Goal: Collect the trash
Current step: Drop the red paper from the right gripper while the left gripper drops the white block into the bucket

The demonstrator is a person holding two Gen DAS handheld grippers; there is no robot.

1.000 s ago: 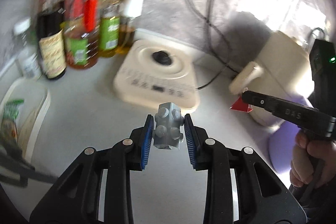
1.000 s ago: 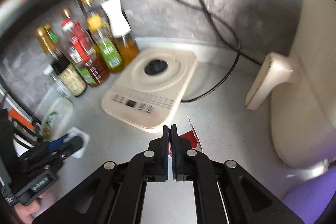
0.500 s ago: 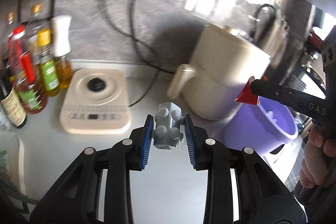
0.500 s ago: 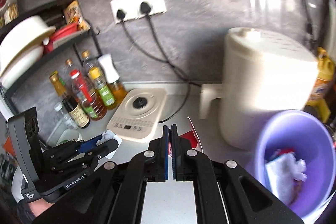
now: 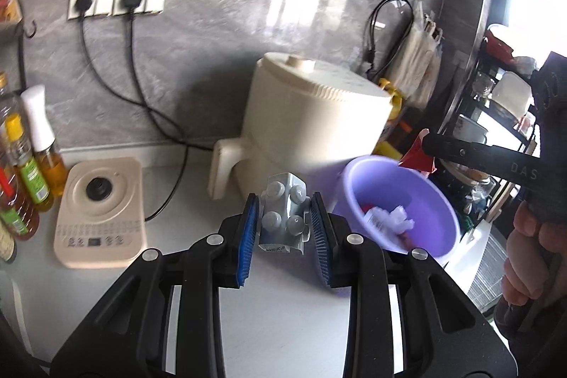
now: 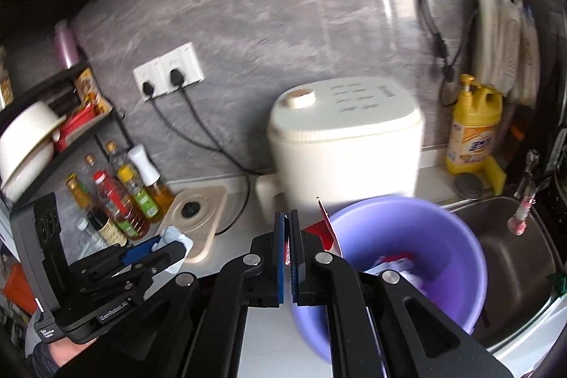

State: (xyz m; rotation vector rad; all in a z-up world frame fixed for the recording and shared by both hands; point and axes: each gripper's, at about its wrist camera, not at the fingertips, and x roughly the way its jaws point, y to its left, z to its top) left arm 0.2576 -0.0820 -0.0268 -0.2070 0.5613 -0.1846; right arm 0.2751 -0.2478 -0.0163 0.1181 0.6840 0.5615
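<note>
Your left gripper (image 5: 283, 222) clamps a grey blister pack (image 5: 283, 218); your right gripper (image 6: 287, 254) pinches a red wrapper (image 6: 324, 229); round purple plastic basin (image 6: 460, 236) at three o'clock.

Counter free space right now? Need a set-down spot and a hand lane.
Bare patch: counter in front, bordered by the induction cooker, air fryer and purple bin. A narrower lane runs between cooker and fryer, crossed by a cord. Crowded: the bottles at left and the sink side.
</note>
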